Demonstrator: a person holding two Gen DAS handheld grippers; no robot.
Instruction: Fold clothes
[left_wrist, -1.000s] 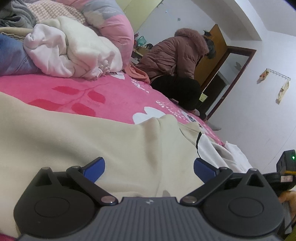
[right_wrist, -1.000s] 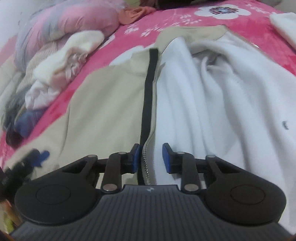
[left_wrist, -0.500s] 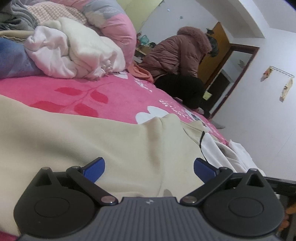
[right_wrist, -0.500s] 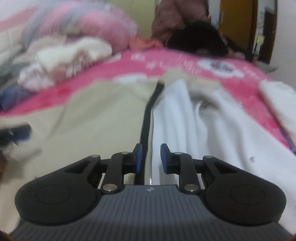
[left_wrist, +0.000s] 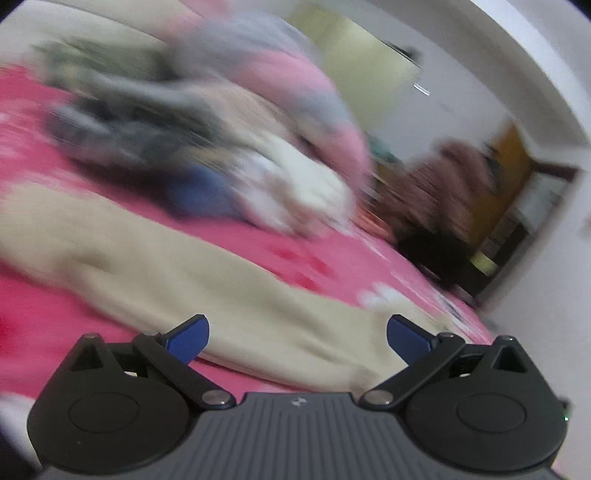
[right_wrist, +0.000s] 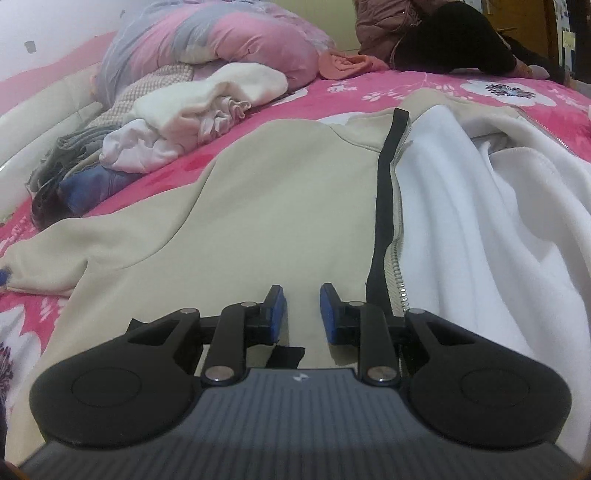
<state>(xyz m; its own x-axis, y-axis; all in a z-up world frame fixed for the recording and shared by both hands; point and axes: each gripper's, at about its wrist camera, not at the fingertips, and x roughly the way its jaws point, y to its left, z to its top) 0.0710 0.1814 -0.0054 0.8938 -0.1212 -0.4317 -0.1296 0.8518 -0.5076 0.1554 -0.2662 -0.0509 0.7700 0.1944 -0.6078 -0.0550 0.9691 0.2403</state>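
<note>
**Jacket spread under both tongs on the pink bed**

Left gripper (left_wrist: 297, 336): blue pads set wide apart, nothing between them. Beige sleeve (left_wrist: 207, 280) stretched across just ahead of the pads, from far left toward the right pad, lying on the pink blanket (left_wrist: 44, 325). Blurred heap of clothes (left_wrist: 192, 155) farther ahead, up and left.

Right gripper (right_wrist: 303, 309): pads drawn near each other but with a clear gap, gripping nothing, poised over the beige jacket (right_wrist: 258, 206). Black zip band (right_wrist: 386, 206) and zipper teeth just right of the right pad, running away ahead. White fleece lining (right_wrist: 480, 221) farther right. Sleeve end far left; clothes pile (right_wrist: 177, 122) ahead and left.
</note>
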